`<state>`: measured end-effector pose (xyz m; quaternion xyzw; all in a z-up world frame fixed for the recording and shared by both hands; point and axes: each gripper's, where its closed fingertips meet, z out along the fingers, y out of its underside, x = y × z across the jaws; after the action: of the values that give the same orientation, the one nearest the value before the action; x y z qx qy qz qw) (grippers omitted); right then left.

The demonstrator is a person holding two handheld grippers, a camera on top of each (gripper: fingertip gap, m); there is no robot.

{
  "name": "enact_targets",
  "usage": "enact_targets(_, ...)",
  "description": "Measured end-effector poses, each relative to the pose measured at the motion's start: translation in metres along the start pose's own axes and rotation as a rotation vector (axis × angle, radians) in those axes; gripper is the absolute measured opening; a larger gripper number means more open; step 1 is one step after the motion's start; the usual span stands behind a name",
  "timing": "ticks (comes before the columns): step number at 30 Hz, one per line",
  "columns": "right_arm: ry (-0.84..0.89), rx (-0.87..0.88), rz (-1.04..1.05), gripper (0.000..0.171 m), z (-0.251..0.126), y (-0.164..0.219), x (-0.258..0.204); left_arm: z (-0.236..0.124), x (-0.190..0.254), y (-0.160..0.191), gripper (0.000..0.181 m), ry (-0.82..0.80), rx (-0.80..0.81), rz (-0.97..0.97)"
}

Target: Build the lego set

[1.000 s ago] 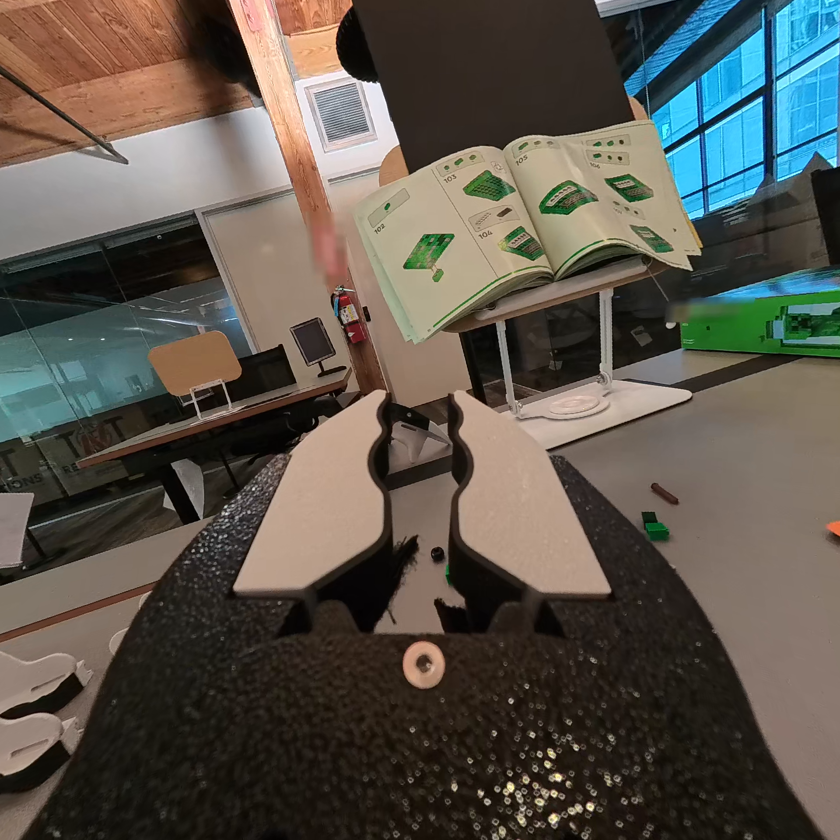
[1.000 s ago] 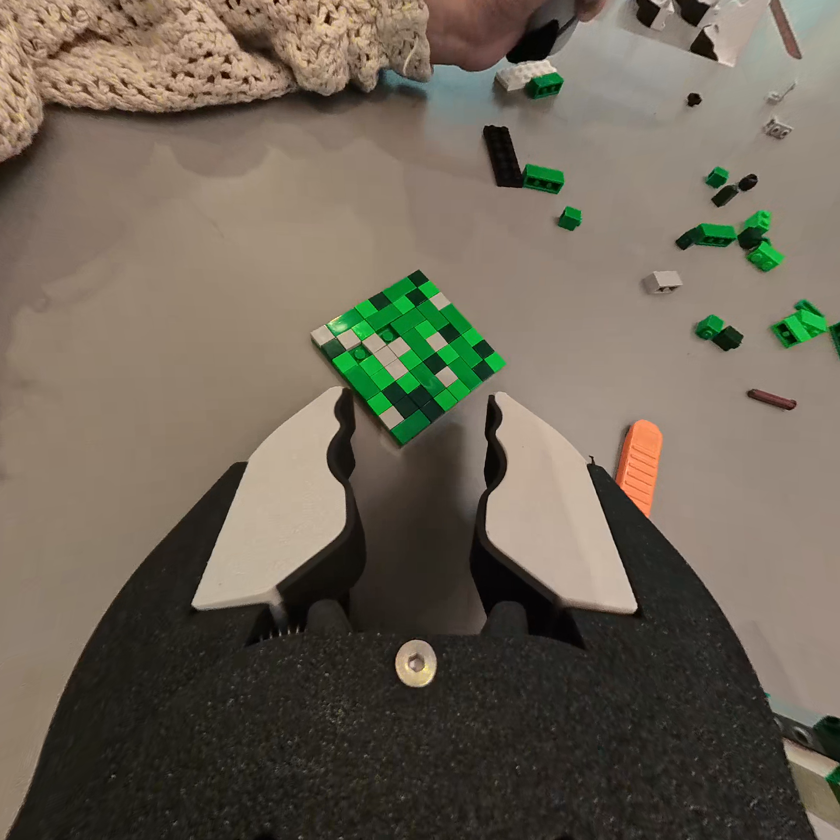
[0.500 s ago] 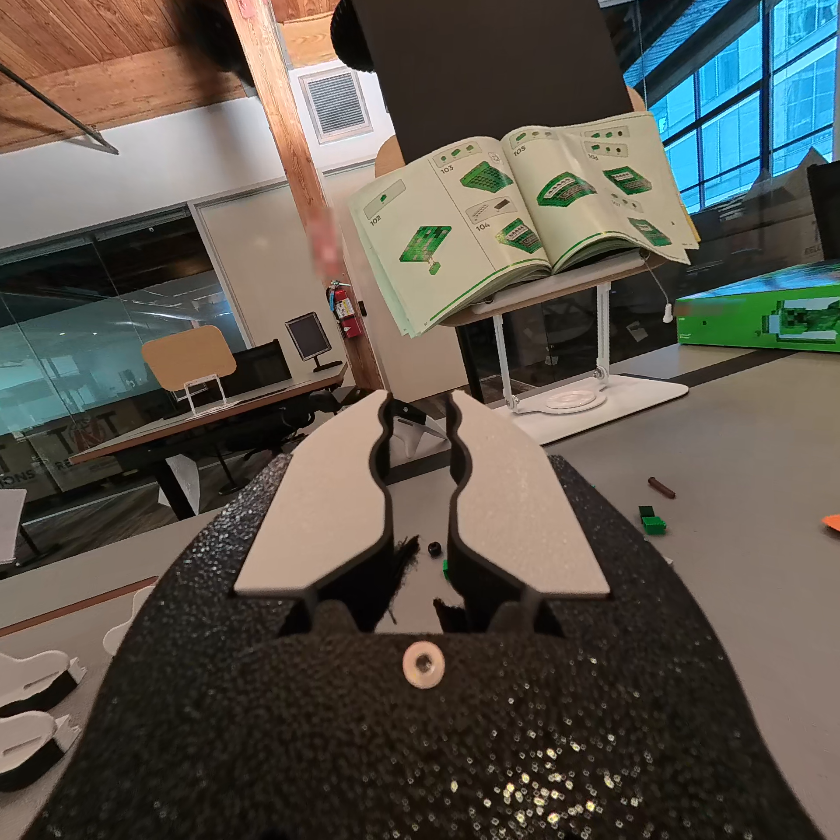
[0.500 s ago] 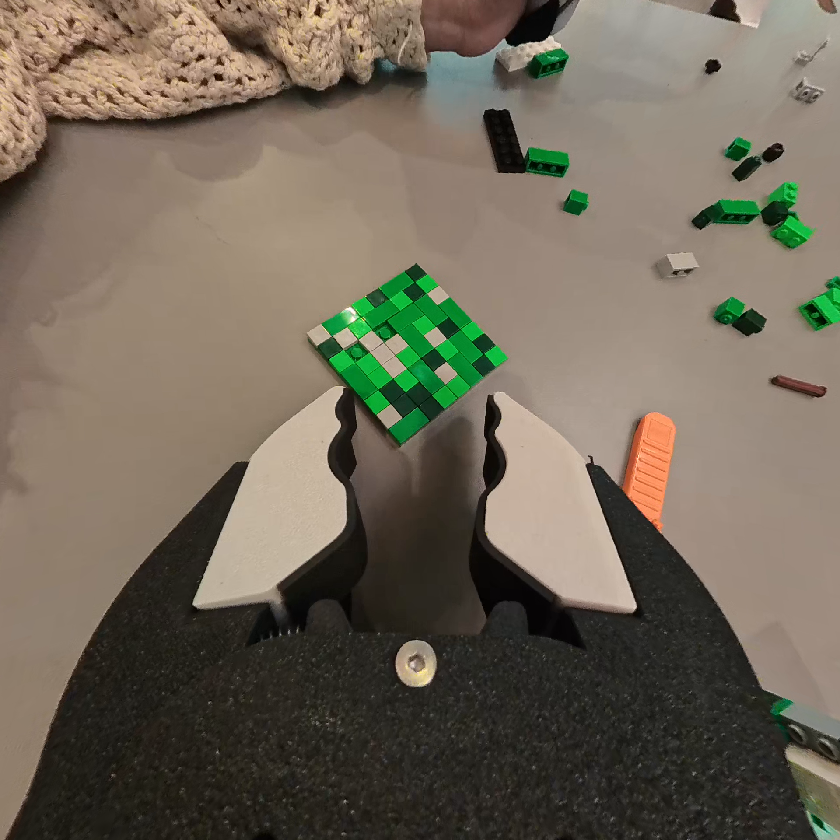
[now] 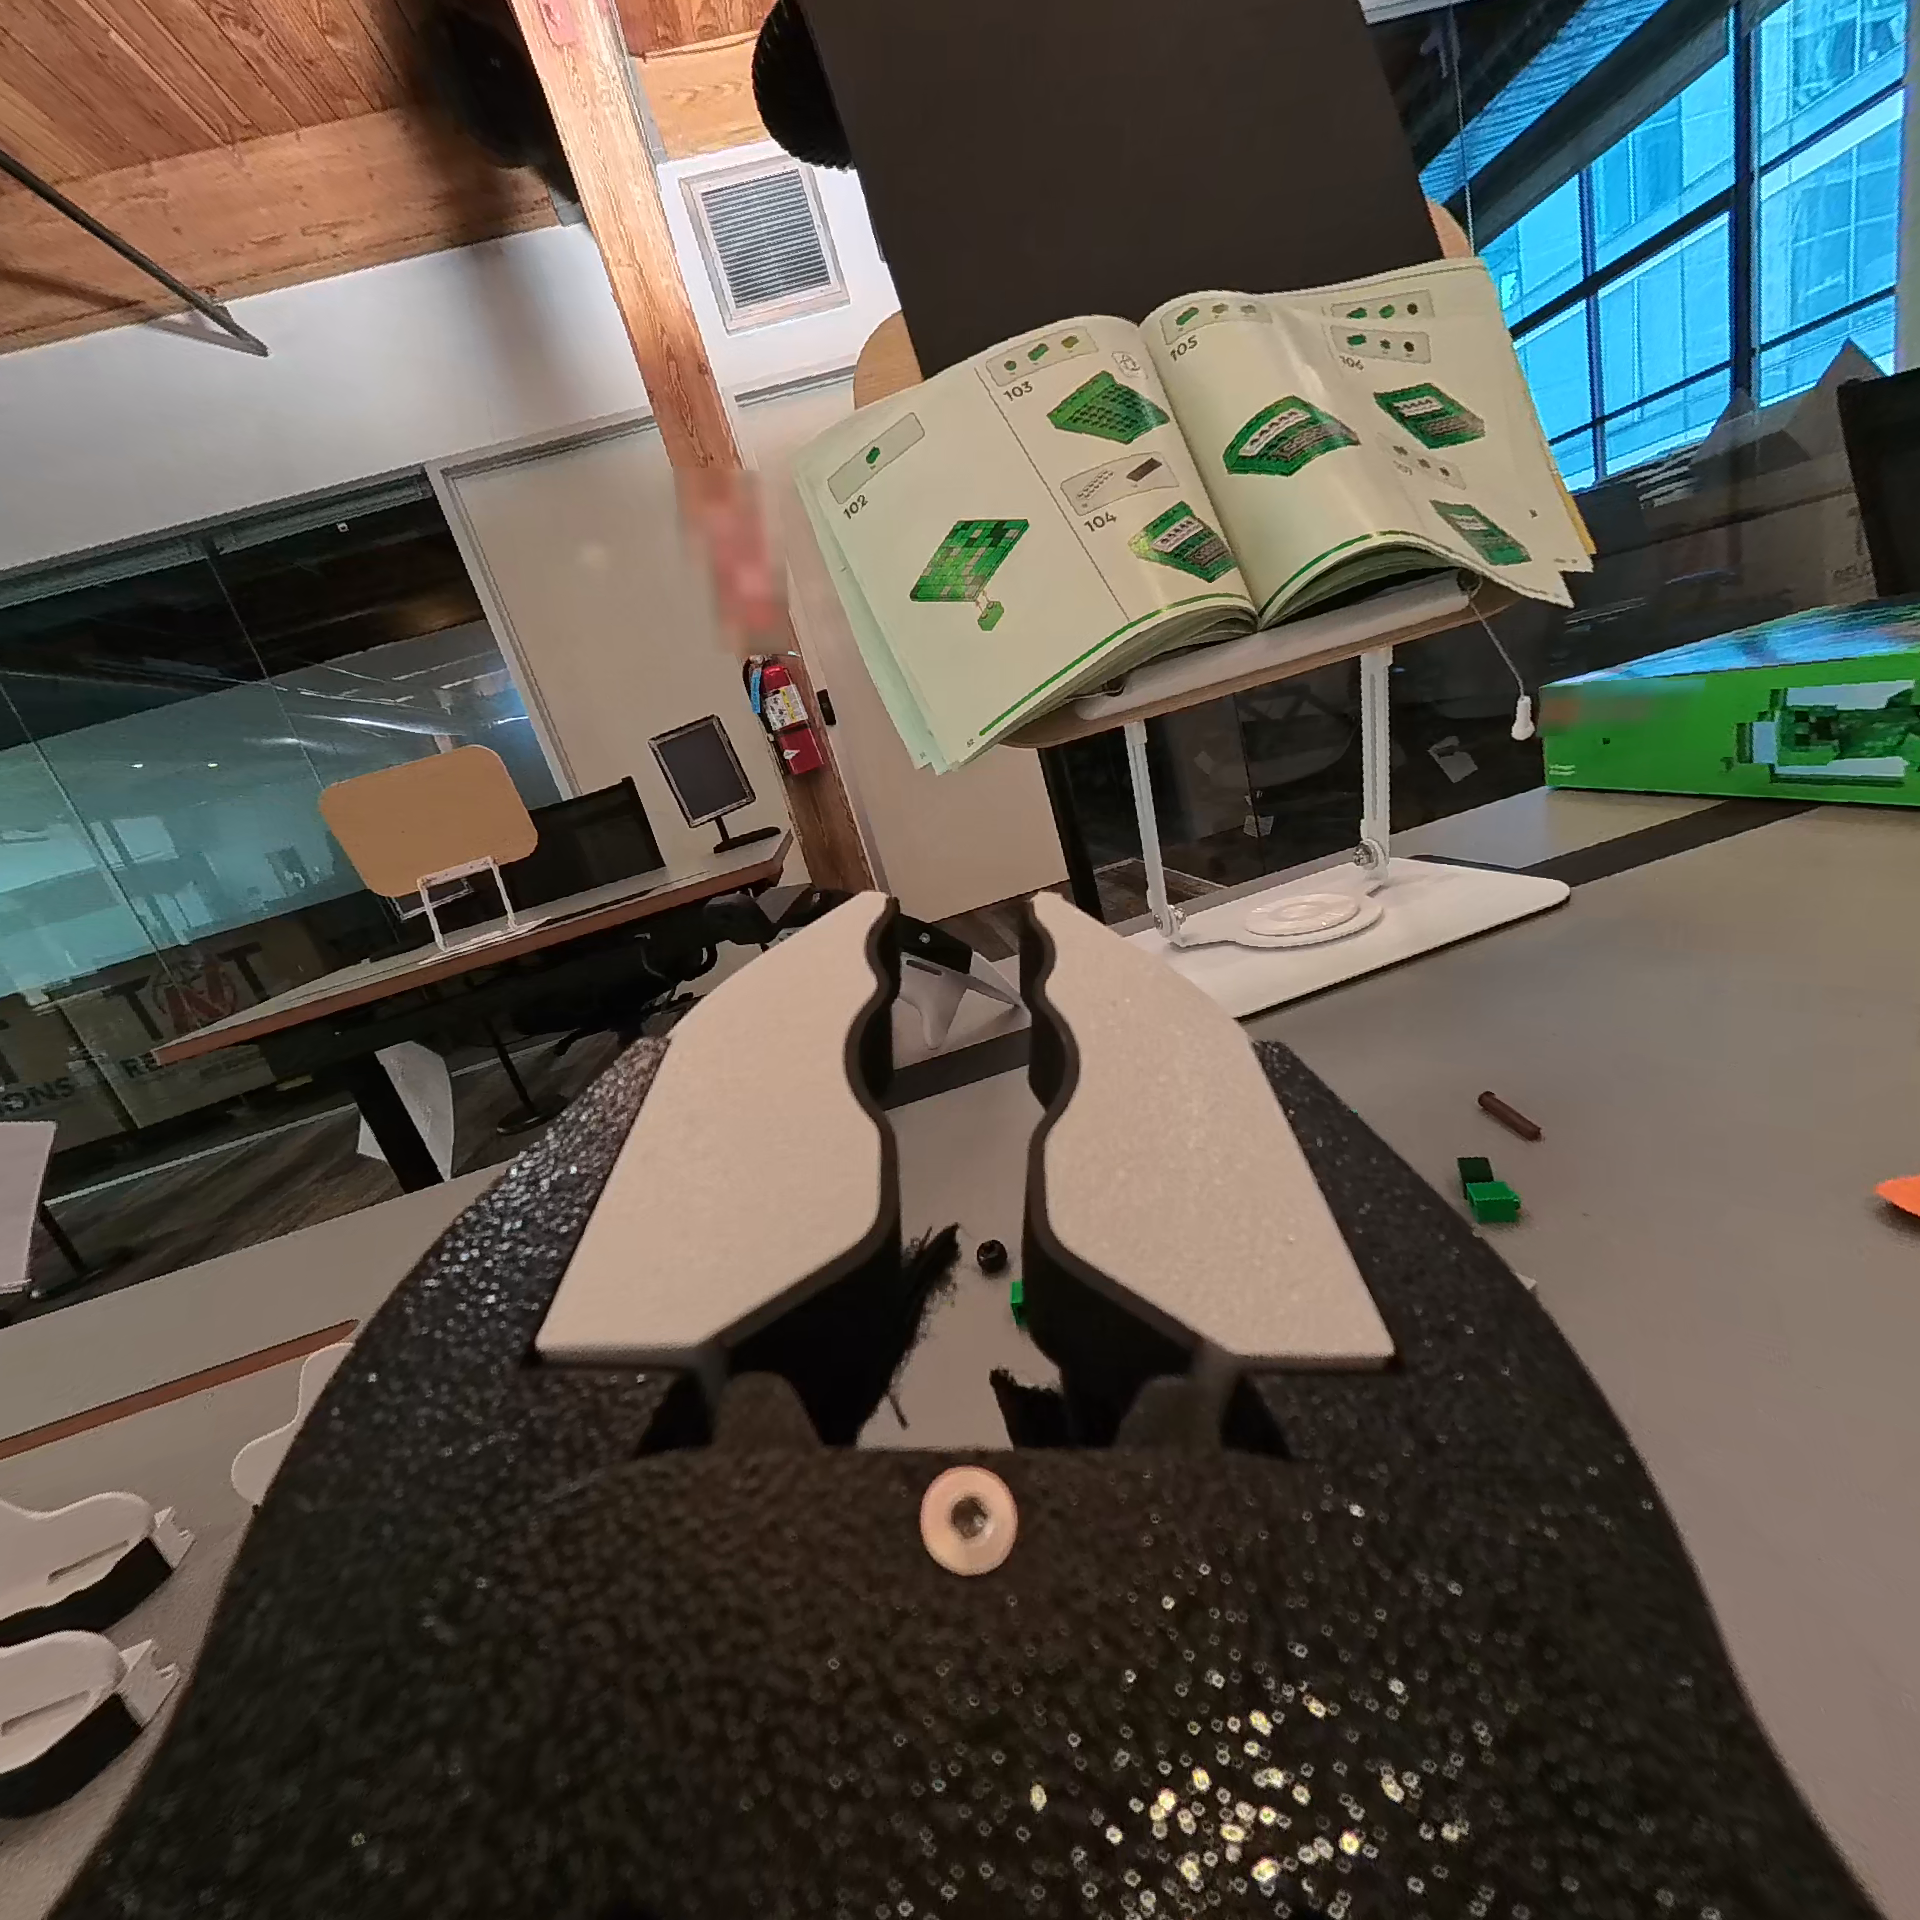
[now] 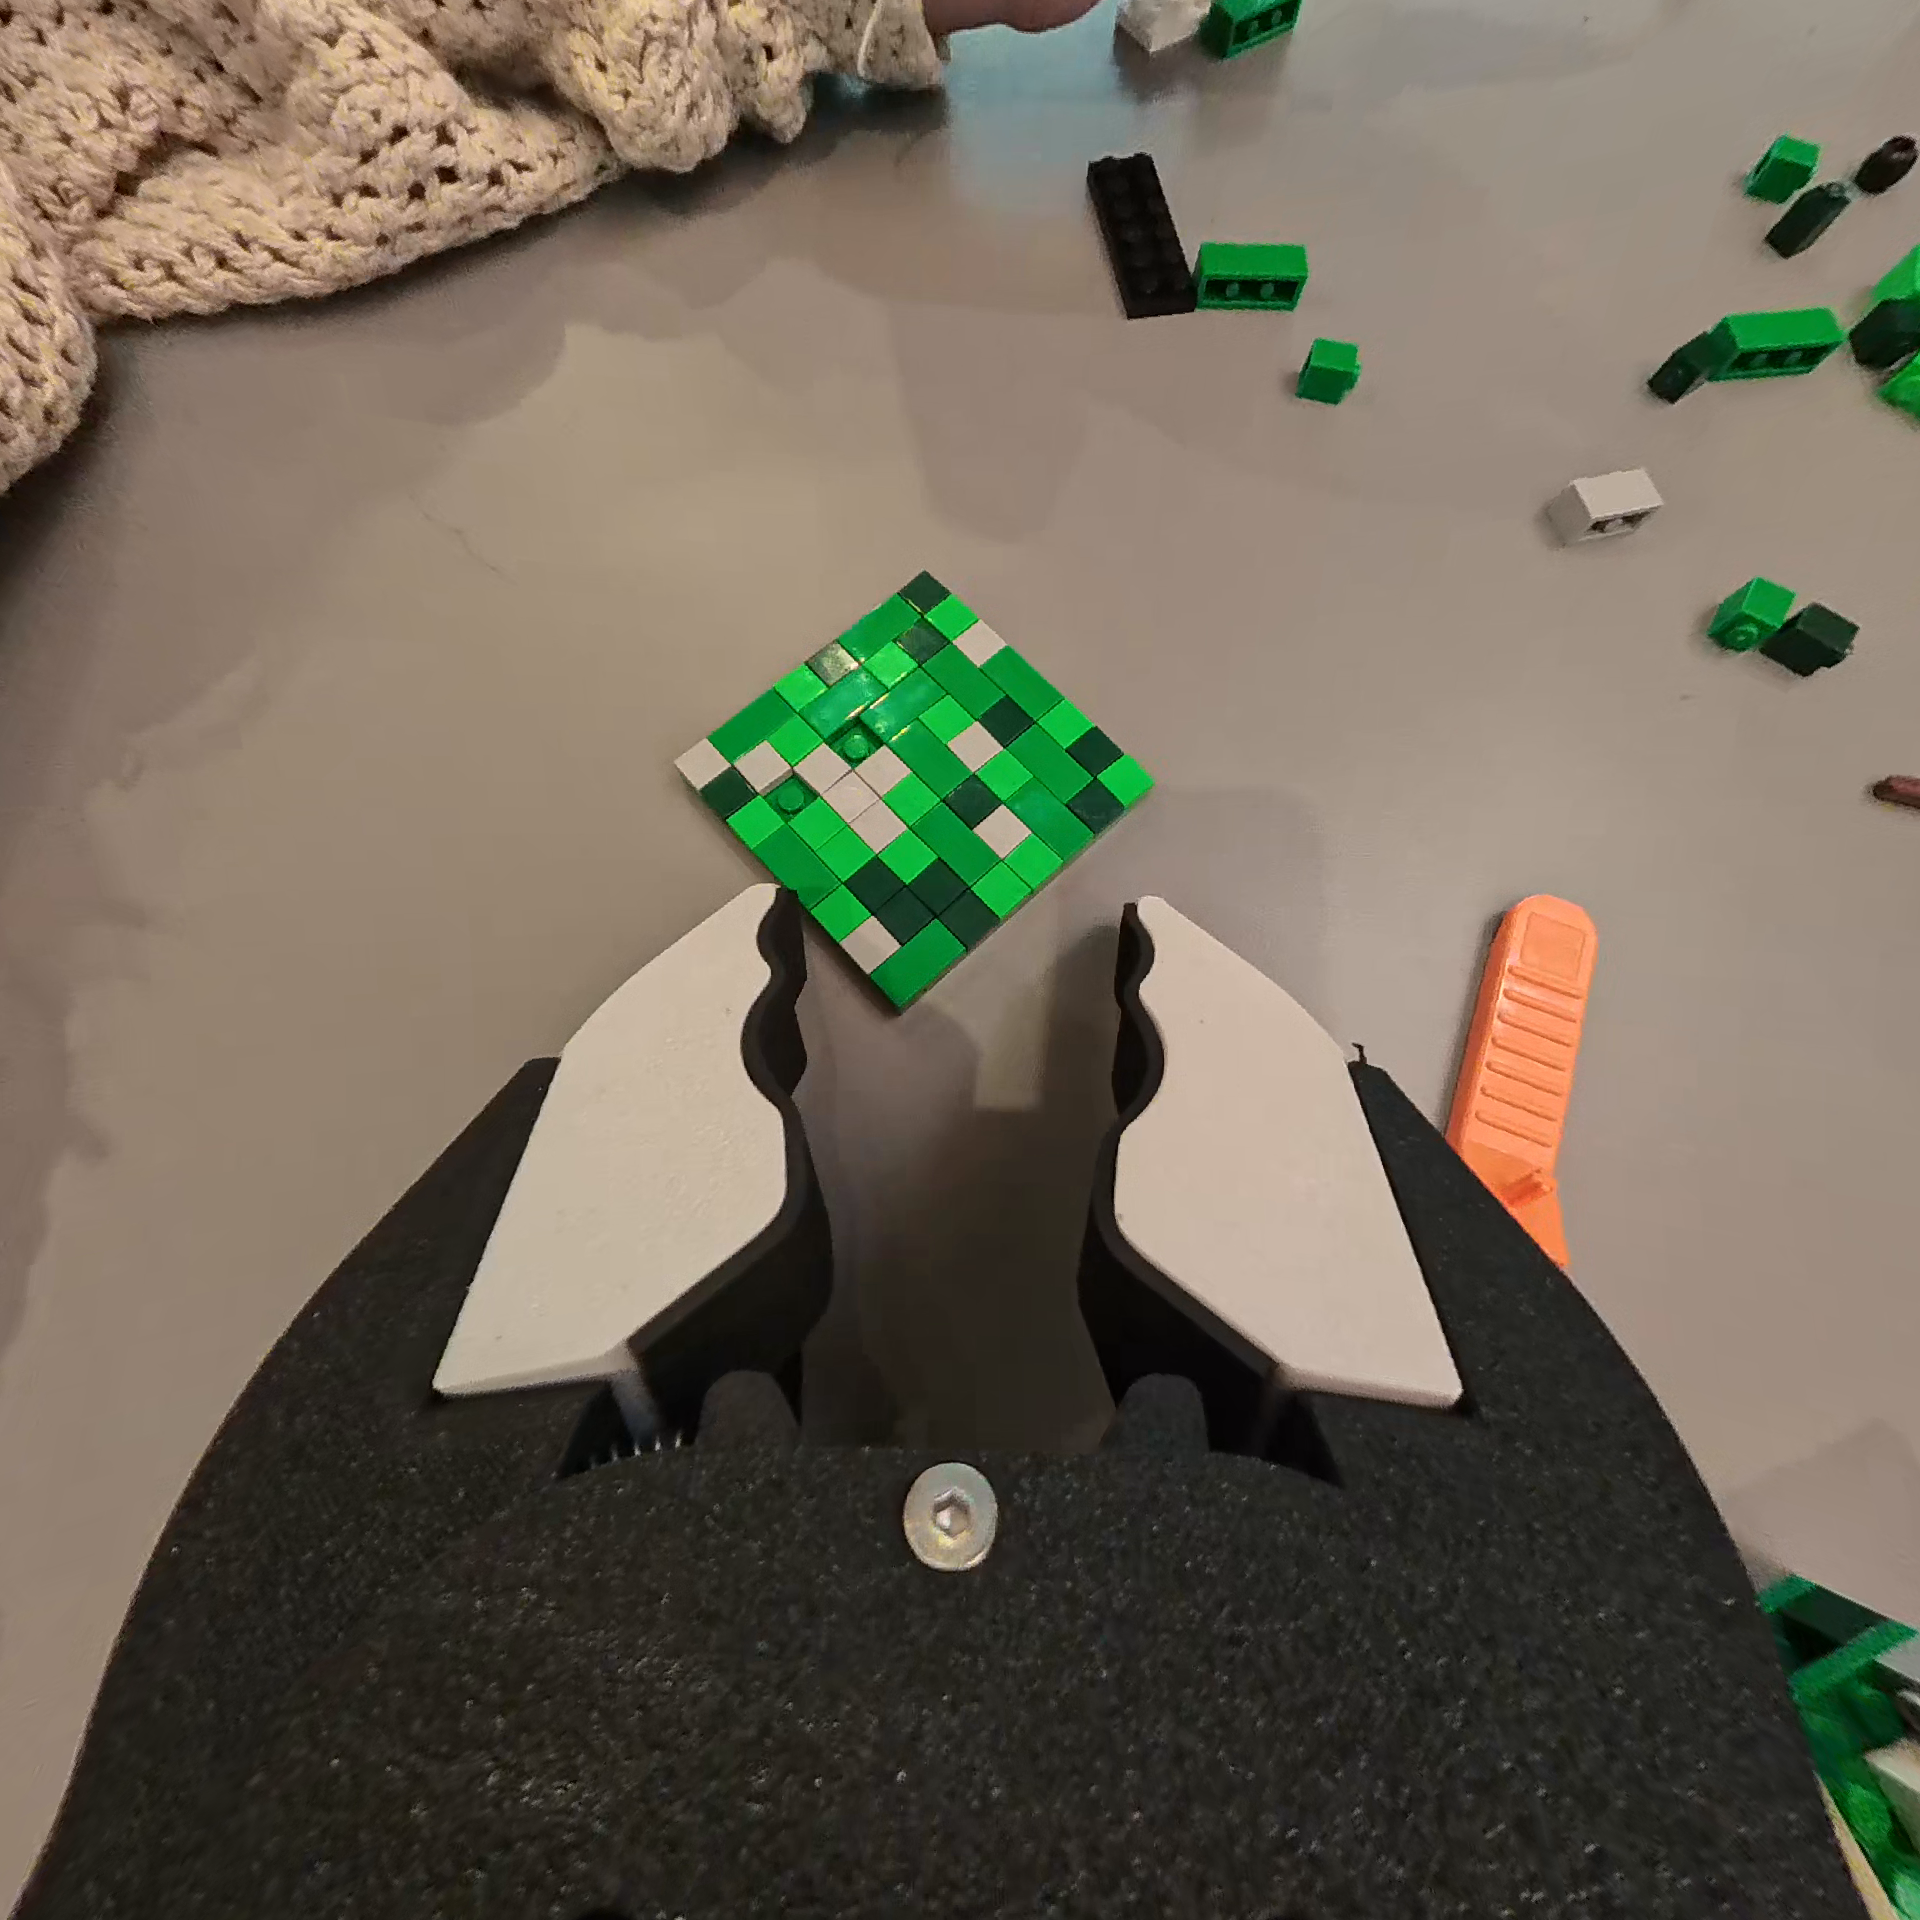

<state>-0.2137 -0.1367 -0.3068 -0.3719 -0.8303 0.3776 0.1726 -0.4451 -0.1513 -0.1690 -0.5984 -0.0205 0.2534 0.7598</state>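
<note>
A square tiled plate (image 6: pixel 914 784) of green, dark green and grey tiles lies flat on the grey table, corner toward me. My right gripper (image 6: pixel 961 914) is open and empty, held just above and short of the plate's near corner. My left gripper (image 5: pixel 956 925) is open with a narrow gap and empty, raised and pointing at the open instruction booklet (image 5: pixel 1174 499) on a white stand. Loose bricks lie to the right: a black plate (image 6: pixel 1138 234), green bricks (image 6: pixel 1250 275), a small green cube (image 6: pixel 1327 370), a grey brick (image 6: pixel 1605 506).
An orange brick separator (image 6: pixel 1522 1060) lies right of my right gripper. A knitted cream sleeve (image 6: pixel 312 145) rests at the upper left. A green set box (image 5: pixel 1745 727) stands at the table's far right. Small pieces (image 5: pixel 1488 1190) lie near my left gripper. The left gripper's tips are roughly 25 cm from the right gripper's. My right tips are roughly 12 cm from the grey brick (image 6: pixel 1605 506). My right gripper's tips are some 12 cm from the small green cube (image 6: pixel 1327 370).
The right gripper has drifted slightly forward and right; the plate and loose bricks sit lower-left in view. The left gripper has tilted a little, so the booklet sits lower. Neither gripper's opening changed.
</note>
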Motion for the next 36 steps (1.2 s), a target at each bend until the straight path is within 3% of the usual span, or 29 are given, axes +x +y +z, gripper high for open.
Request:
enact_targets(15, 0.000, 0.000, 0.000, 0.057, 0.000, 0.000, 0.000, -0.012, -0.045, -0.007, 0.022, -0.129, 0.025, -0.060)
enact_targets(18, 0.000, 0.000, 0.000, 0.057, 0.000, 0.000, 0.000, -0.006, -0.032, 0.001, 0.025, 0.019, -0.064, -0.018)
enact_targets(21, 0.000, 0.000, 0.000, 0.057, 0.000, 0.000, 0.000, -0.007, -0.004, 0.026, 0.026, 0.256, -0.261, 0.039)
enact_targets(23, 0.000, 0.000, 0.000, 0.057, 0.000, 0.000, 0.000, -0.015, 0.027, 0.039, 0.024, 0.473, -0.390, -0.037)
enact_targets(26, 0.000, 0.000, 0.000, 0.057, 0.000, 0.000, 0.000, -0.035, 0.060, 0.058, 0.042, 0.692, -0.665, -0.169)
enact_targets(28, 0.000, 0.000, 0.000, 0.057, 0.000, 0.000, 0.000, -0.039, 0.069, 0.064, 0.048, 0.710, -0.733, -0.139)
enact_targets(33, 0.000, 0.000, 0.000, 0.057, 0.000, 0.000, 0.000, -0.040, 0.082, 0.072, 0.042, 0.724, -0.764, -0.025)
enact_targets(36, 0.000, 0.000, 0.000, 0.057, 0.000, 0.000, 0.001, -0.034, 0.070, 0.083, 0.034, 0.637, -0.789, 0.008)
